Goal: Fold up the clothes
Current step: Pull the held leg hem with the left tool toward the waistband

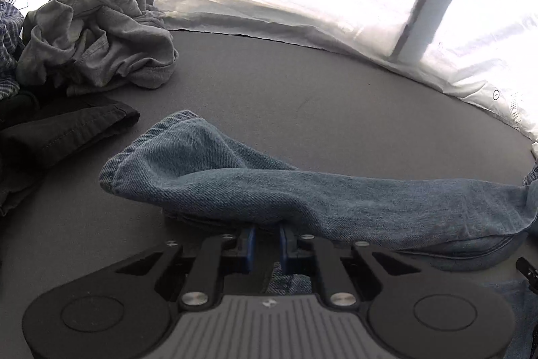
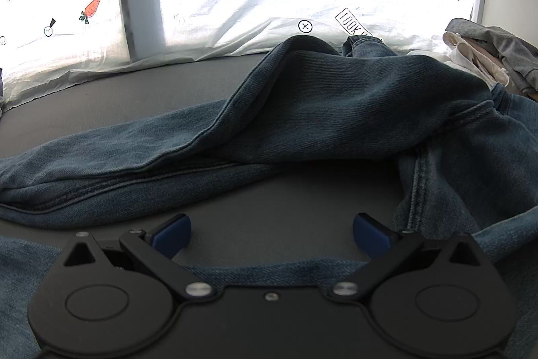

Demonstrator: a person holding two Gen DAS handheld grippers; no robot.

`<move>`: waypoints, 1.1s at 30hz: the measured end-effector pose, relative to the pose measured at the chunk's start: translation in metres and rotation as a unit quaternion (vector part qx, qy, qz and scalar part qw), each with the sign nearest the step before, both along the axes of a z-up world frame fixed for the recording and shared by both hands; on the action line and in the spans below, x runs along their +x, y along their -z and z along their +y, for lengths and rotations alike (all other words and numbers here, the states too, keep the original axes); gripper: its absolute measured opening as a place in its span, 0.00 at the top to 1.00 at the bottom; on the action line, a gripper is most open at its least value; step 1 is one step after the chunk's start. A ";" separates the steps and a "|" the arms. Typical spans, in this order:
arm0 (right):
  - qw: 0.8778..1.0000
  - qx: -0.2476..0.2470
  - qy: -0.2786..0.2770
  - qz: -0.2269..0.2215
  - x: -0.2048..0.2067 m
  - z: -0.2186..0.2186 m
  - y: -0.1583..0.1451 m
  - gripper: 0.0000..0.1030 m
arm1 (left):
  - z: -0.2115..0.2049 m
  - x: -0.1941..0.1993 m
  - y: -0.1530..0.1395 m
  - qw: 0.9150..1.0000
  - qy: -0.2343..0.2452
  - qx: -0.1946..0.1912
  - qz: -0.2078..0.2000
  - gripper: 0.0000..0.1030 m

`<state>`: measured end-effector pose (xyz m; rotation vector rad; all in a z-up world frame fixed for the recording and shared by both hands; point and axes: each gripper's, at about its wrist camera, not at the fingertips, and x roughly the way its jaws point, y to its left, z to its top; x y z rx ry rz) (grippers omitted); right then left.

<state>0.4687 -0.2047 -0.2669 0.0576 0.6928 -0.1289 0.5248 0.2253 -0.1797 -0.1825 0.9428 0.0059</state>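
the grey table point(image 1: 302, 96) is hemmed along its far side by a white sheet printed with carrots point(image 1: 336, 5), whose crumpled lower edge meets the surface from about 10 o'clock round to 3 o'clock in the left wrist view. the widest bare stretch lies between that edge and the jeans point(image 1: 269, 187), toward 12 and 1 o'clock. at 10 o'clock a heap of grey clothes point(image 1: 101, 36) crowds the corner, with a dark garment point(image 1: 60, 133) lying flat at 9 o'clock just beside the jeans' hem end, not clearly touching it. a checked blue cloth point(image 1: 8, 49) shows at the far left edge.

the jeans stretch across the table in front of both cameras; one leg runs from its hem at 10 o'clock away to 3 o'clock.

the left hand-held gripper point(image 1: 267, 236) has its blue pads drawn close together, pinching a fold of the jeans leg at its near edge; denim also shows beneath its body.

in the right wrist view the right hand-held gripper point(image 2: 271, 232) stands spread wide over bare table, holding nothing, with denim bunched ahead and at 3 o'clock, and a band of it under the body. a second pile of pale and grey clothes point(image 2: 487, 56) sits at 2 o'clock.
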 end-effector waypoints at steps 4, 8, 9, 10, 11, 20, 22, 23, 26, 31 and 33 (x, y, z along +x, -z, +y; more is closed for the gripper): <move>1.000 0.000 0.000 0.000 0.000 0.000 0.000 0.00 | -0.012 0.030 -0.004 1.000 0.021 0.004 -0.021 0.86; 1.000 0.000 0.000 0.000 0.000 0.001 0.000 0.00 | -0.010 0.070 0.001 0.999 0.009 -0.003 -0.053 0.85; 1.000 0.000 0.000 0.000 0.000 0.001 0.000 0.00 | -0.009 0.084 0.006 0.999 -0.002 0.001 -0.052 0.83; 1.000 0.000 0.000 0.000 0.000 0.001 0.000 0.00 | -0.009 0.098 0.011 0.999 -0.013 0.006 -0.050 0.83; 1.000 0.000 0.001 0.000 0.000 0.001 -0.001 0.00 | -0.011 0.104 0.011 0.998 -0.017 0.014 -0.052 0.84; 1.000 -0.001 0.001 0.000 0.000 0.001 -0.001 0.00 | -0.004 0.077 -0.031 0.981 -0.081 0.077 -0.161 0.32; 1.000 -0.001 0.001 0.000 0.000 0.001 -0.001 0.00 | 0.005 0.058 -0.037 0.976 -0.110 0.086 -0.164 0.32; 1.000 -0.001 0.001 0.000 0.000 0.001 -0.001 0.00 | 0.014 0.048 -0.035 0.977 -0.130 0.082 -0.150 0.31; 1.000 -0.001 0.001 0.000 0.000 0.001 -0.001 0.00 | 0.040 0.023 -0.018 0.978 -0.178 0.060 -0.087 0.23; 1.000 -0.001 0.002 0.001 0.001 0.001 -0.001 0.00 | 0.058 0.008 0.026 0.984 -0.178 0.019 0.007 0.23; 1.000 -0.002 0.002 0.001 0.001 0.001 -0.001 0.00 | 0.055 0.011 0.028 0.983 -0.180 0.026 -0.002 0.22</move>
